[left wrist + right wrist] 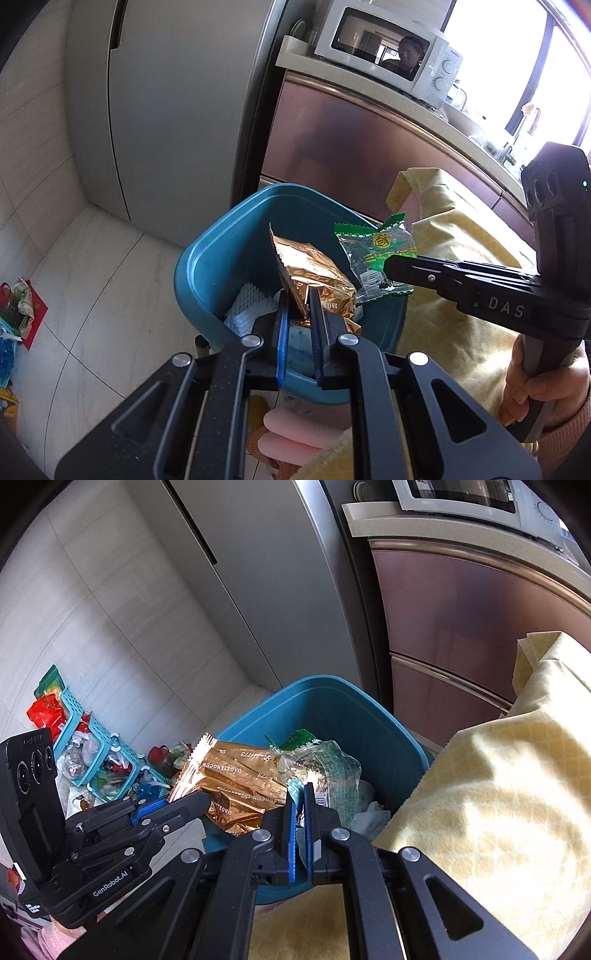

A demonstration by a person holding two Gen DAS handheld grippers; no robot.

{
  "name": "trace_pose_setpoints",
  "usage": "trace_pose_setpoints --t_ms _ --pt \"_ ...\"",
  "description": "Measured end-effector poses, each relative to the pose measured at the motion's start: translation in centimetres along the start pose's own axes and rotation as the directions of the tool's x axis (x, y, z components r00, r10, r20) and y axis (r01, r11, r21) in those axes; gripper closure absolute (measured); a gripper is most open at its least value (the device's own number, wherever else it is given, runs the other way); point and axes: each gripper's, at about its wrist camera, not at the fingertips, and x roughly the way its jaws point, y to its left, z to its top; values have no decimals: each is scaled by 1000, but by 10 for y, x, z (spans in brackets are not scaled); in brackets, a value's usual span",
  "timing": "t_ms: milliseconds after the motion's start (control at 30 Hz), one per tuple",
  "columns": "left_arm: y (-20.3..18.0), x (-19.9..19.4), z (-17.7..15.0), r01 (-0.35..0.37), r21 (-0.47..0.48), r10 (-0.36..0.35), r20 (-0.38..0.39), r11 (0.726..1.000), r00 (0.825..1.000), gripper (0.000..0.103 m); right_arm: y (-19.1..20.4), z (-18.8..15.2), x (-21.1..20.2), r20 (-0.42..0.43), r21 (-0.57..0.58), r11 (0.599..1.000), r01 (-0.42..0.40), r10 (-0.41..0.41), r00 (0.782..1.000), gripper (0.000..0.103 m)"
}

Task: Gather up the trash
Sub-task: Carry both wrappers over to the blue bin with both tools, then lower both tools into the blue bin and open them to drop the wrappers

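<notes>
A tall grey refrigerator (pixel 173 110) fills the background, standing on a pale tiled floor (pixel 92 295) beside pinkish cabinet fronts (pixel 351 147) that carry a counter (pixel 424 107) with a white microwave (pixel 391 48) on it. A yellow cloth (pixel 498 794) covers the person's lap at the right of both views. Just beside it, in front of the refrigerator, is a blue trash bin (pixel 221 258), open at the top, with white foam netting (pixel 247 306) and crumpled white paper (pixel 373 808) lying inside. On the floor to the left of the bin sits a teal perforated basket (pixel 88 746), tipped on its side among a scatter of red and clear wrappers (pixel 48 709). The left gripper (pixel 297 299) is over the bin's near rim, its 2 fingers narrowed on the lower edge of a gold foil wrapper (pixel 314 273), which stands up above the bin opening. The right gripper (pixel 300 794) is alongside, its fingers pinched close on a clear plastic wrapper with green print (pixel 325 768), held over the bin's right side and touching the gold one. The person's right hand (pixel 535 384) grips the right handle.
</notes>
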Motion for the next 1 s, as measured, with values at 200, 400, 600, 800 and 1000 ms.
trace_pose_setpoints --t_ms 200,400,600,800,1000 --pt "0 7 0 -8 1 8 -3 1000 1000 92 5 3 6 -21 -8 1000 13 -13 1000 99" --pt "2 9 -1 -11 -1 11 -8 1000 1000 92 8 5 12 -40 -8 1000 21 -21 999 98" --pt "1 18 0 -8 1 8 -26 1000 1000 91 8 6 14 -44 -4 1000 31 -31 999 96" --pt "2 26 -1 4 -4 -5 -36 1000 999 83 4 5 13 -36 9 999 33 -32 999 95" --pt "3 28 -2 11 -10 -11 -31 1000 999 61 -1 0 7 -19 19 1000 20 -20 1000 93"
